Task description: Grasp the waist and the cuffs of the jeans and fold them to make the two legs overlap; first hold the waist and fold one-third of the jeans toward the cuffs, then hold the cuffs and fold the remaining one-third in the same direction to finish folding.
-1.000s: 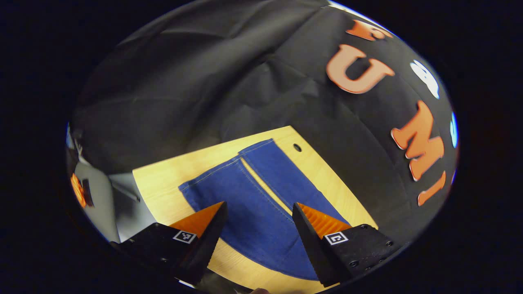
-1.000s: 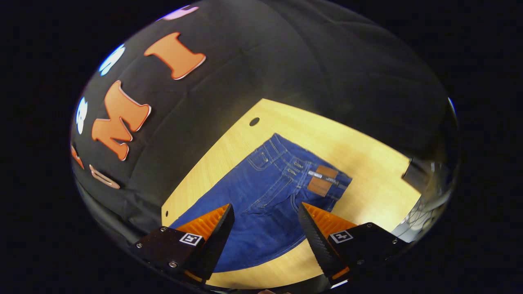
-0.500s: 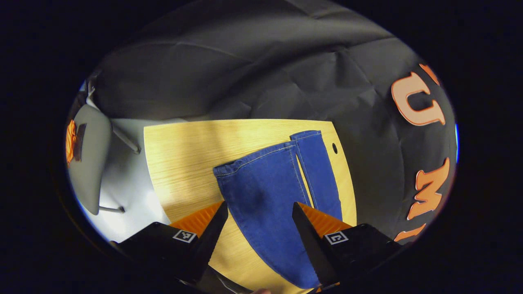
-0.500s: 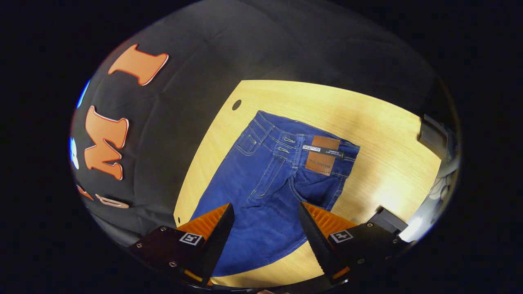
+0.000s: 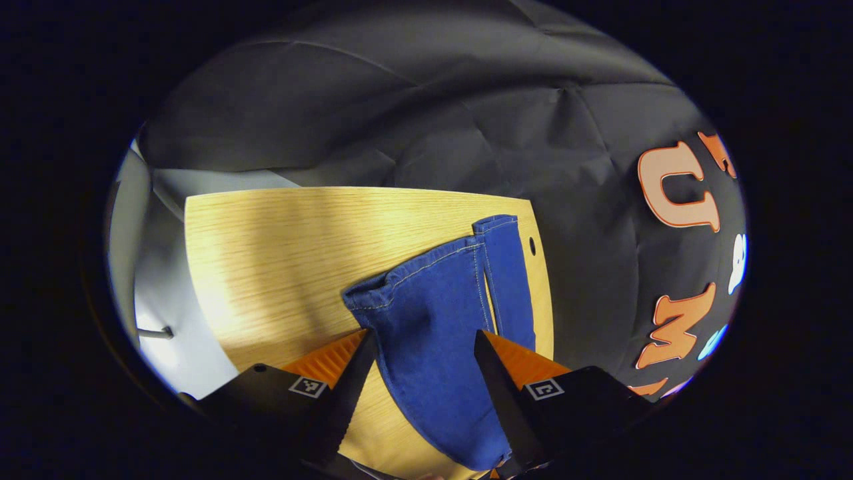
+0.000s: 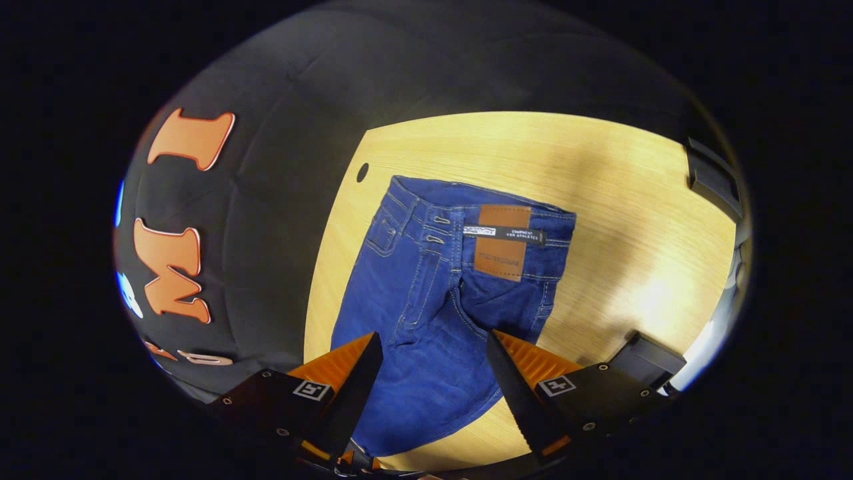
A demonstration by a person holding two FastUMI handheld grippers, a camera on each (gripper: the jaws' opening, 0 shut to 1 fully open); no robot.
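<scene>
Blue jeans lie flat on the wooden table (legs side by side), left gripper and right gripper both spread above the denim.

Blue jeans flat on table, waist far end, unfolded

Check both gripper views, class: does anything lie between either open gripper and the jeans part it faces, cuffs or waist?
Nothing visible does. The left gripper hangs open over the jeans, facing the cuffs; only denim and bare table lie ahead. The right gripper, also open, faces the waist across unobstructed fabric.
</scene>
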